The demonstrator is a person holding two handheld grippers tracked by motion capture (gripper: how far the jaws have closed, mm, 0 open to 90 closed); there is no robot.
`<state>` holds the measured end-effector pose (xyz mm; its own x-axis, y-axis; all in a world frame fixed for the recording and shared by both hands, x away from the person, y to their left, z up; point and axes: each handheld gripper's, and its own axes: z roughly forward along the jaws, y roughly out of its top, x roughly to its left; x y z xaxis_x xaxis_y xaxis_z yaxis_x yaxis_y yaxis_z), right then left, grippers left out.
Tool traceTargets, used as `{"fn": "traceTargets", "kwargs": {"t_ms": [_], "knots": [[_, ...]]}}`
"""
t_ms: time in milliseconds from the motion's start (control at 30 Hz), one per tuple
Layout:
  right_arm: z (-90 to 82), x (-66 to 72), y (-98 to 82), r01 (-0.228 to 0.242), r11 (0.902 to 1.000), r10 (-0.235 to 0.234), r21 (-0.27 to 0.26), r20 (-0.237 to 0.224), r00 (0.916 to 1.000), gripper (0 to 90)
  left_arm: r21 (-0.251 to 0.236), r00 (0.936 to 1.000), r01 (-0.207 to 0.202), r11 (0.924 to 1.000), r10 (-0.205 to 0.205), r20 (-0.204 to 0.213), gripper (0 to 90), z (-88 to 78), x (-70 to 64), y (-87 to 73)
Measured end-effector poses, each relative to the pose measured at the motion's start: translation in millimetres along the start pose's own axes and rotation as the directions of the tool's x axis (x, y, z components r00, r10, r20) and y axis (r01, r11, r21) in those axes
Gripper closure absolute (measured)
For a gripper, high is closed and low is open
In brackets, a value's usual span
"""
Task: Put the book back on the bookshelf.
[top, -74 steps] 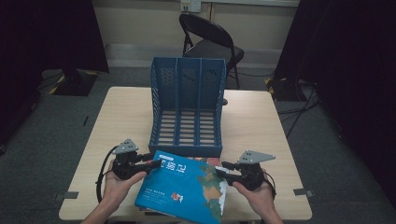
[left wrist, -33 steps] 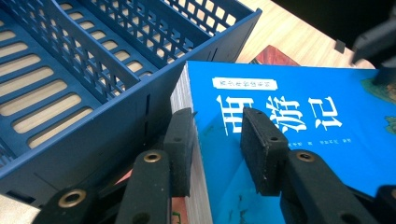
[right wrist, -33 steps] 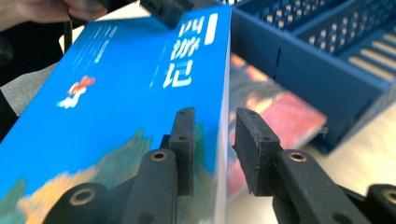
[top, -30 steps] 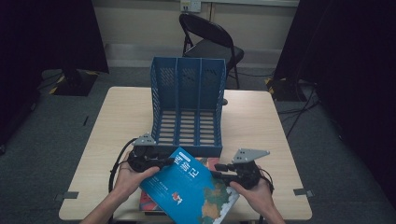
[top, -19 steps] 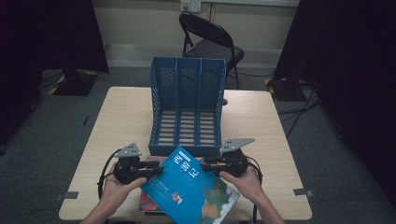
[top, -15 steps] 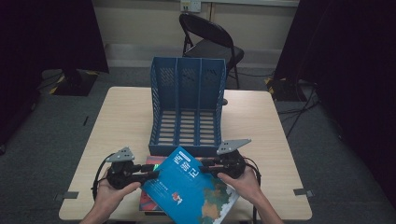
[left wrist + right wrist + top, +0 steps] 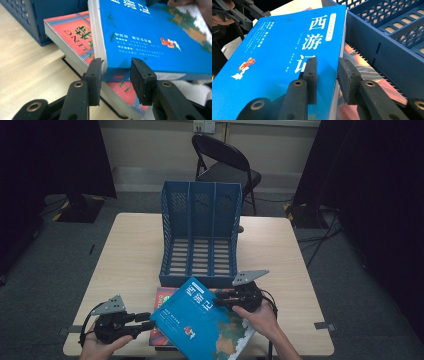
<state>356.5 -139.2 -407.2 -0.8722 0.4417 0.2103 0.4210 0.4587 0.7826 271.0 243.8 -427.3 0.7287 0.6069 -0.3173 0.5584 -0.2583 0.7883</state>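
L gripper [image 7: 147, 322] sits at the table's near-left edge, jaws part open around the near-left corner of the blue book [image 7: 205, 322]. In the left gripper view that corner lies between the pads [image 7: 95, 75], w/ a gap showing at the right-hand pad, so no squeeze. These jaws have just been opening.

R gripper [image 7: 220, 299] is nearer the table's middle, at the book's far-right edge. Right gripper view: one jaw lies on the cover, the other under the page edge, narrow, clamped on the blue book [image 7: 277, 57], which is tilted, its far end raised.

Under it, a red book [image 7: 162, 307] lies flat on a dark book [image 7: 75, 68], near the front edge, just in front of the rack.

Blue rack [image 7: 200, 235] w/ three slots lies mid-table, open side up. Beyond the far edge of the table [image 7: 125, 255], a folding chair [image 7: 225, 165].
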Motion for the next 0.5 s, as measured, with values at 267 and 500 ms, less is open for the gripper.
{"fn": "traceTargets", "kwargs": {"t_ms": [267, 500], "knots": [[-1.6, 2.0, -0.1, 0.002, 0.9999, -0.003, 0.013, 0.011, 0.9999, 69.9, -0.02, 1.0, 0.004, 0.9998, -0.003, 0.001, 61.6, 2.6, 2.5, -0.6], [-11.3, 7.3, -10.1, -0.016, 0.9999, 0.016, -0.002, 0.042, 0.999, 69.1, -0.023, 0.9994, 0.022, 0.9995, -0.022, -0.027, 63.3, 10.6, 4.8, 7.3]]}}
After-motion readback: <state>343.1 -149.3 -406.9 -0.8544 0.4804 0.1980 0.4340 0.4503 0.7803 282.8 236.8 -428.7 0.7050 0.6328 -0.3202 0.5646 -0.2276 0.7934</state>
